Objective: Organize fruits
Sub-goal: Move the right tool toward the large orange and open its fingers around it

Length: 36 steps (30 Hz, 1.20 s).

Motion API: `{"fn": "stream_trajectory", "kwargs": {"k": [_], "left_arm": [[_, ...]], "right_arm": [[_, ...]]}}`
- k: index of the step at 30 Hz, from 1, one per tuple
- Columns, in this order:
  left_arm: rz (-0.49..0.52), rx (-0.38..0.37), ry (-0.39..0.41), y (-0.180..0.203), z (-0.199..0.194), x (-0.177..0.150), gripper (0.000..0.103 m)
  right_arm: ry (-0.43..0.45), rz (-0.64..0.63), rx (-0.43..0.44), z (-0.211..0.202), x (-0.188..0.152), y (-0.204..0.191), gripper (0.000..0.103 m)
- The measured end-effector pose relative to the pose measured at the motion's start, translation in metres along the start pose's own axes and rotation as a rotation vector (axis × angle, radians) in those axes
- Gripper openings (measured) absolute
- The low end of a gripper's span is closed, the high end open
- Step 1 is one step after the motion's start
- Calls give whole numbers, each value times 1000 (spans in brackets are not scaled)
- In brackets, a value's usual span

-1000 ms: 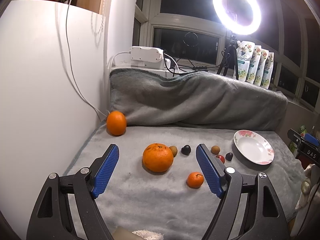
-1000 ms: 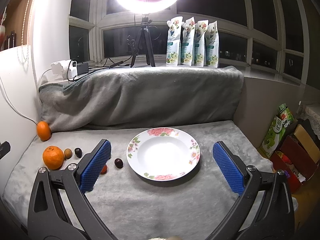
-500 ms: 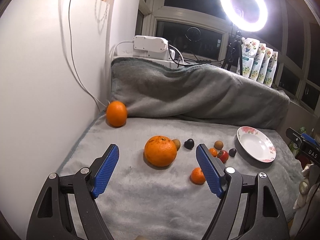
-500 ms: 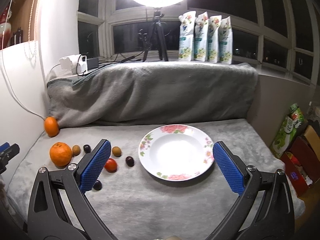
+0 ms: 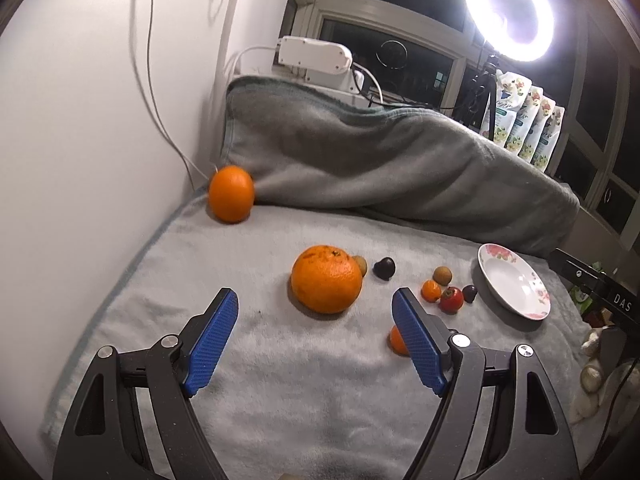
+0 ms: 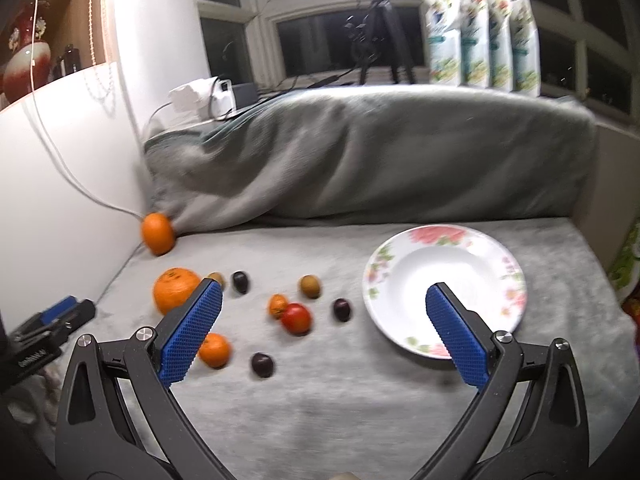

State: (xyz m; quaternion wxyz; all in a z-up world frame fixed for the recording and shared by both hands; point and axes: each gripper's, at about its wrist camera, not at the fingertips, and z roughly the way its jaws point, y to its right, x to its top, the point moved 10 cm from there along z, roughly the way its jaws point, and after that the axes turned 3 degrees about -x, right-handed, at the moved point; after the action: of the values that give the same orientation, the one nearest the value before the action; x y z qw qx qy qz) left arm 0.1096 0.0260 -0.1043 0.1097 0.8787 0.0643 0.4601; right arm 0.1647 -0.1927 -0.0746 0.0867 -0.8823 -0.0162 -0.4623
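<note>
Both views swung left: ten fruits [image 6: 295,317], one plate [image 6: 444,290].

A lit ring light [image 5: 509,5] stands above four pouches [image 6: 482,36] on the sill.

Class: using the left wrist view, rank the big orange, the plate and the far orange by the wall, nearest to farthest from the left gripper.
1. Big orange, just ahead of the left gripper.
2. Plate, off right.
3. Far orange, back left by the wall.

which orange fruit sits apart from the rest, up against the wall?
The smooth orange in the back left corner, touching the grey blanket fold. The large bumpy orange and two small mandarins lie grouped mid-surface.
</note>
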Motion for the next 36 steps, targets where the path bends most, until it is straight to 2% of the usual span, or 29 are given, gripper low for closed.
{"fn": "stream_trajectory", "kwargs": {"k": [5,10,13,17,26,29,36], "left_arm": [[-26,-48,-33,-5,13,-6,79],[-72,-113,-77,-9,28,-10,78],[-87,-155,-96,-8,38,-10,75],[-114,-208,-128,-9,55,-11,68],[-101,-247,-181,-9,82,-13,63],[-86,-249,-193,-9,87,-15,62],[-97,-268,-214,-12,95,-16,62]], "right_arm": [[-45,-15,64,20,-2,-22,103],[-109,-4,182,38,-3,-52,103],[-160,28,259,49,-4,-68,95],[-242,97,360,70,-7,-88,93],[-426,179,485,119,-25,-125,75],[-479,219,518,131,-30,-134,72],[-525,219,546,147,-35,-151,65]]}}
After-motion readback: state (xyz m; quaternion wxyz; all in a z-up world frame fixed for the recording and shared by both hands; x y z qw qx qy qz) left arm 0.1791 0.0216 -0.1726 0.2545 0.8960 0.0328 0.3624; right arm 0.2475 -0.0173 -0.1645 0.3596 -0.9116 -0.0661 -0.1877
